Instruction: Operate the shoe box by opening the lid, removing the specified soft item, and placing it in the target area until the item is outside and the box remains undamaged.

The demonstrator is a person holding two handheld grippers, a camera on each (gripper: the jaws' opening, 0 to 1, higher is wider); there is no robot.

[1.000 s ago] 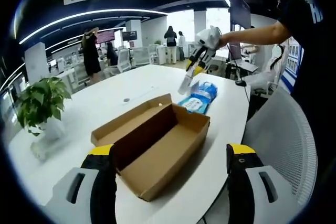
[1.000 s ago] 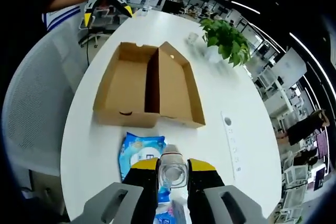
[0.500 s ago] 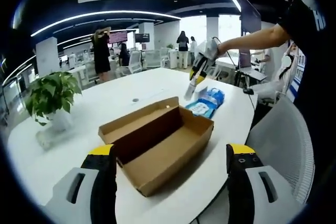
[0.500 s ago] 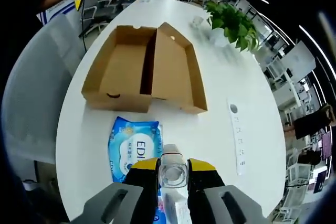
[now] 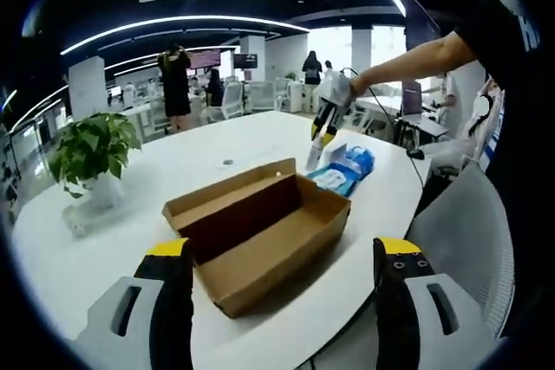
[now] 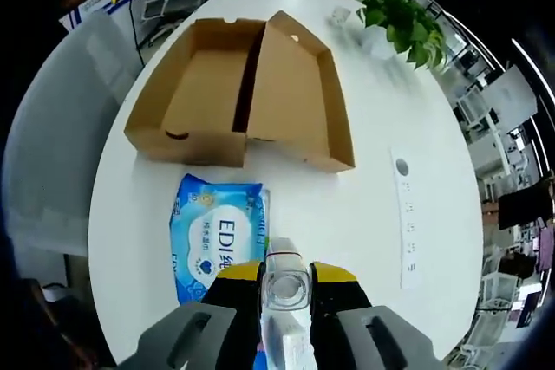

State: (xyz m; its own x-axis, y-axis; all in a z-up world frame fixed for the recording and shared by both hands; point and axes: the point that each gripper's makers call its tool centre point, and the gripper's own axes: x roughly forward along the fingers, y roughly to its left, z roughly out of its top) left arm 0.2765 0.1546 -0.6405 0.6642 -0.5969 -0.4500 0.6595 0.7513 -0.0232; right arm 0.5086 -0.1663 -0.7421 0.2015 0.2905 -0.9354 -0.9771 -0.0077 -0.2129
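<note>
The brown shoe box (image 5: 260, 230) lies open on the white table (image 5: 173, 171), lid folded back, its inside bare. My left gripper (image 5: 284, 250) hovers at the near side of the box, jaws wide apart with nothing between them. Past the box, a person's arm holds my right gripper (image 5: 326, 115) low over the table. In the right gripper view my right gripper (image 6: 285, 276) is shut on a clear plastic bottle (image 6: 285, 288), seen end-on. A blue wet-wipes pack (image 6: 217, 236) lies flat just ahead of it, between the bottle and the open box (image 6: 238, 93). The same pack (image 5: 340, 171) shows beyond the box.
A potted plant (image 5: 87, 149) stands at the table's left side, and also shows as a plant (image 6: 403, 28). A socket strip (image 6: 408, 231) is set into the tabletop. A mesh office chair (image 5: 468, 231) is beside the table edge. People stand in the office behind.
My right gripper has come down with the bottle toward the table beside the wipes pack. The box and pack lie where they were. My left gripper stays open.
</note>
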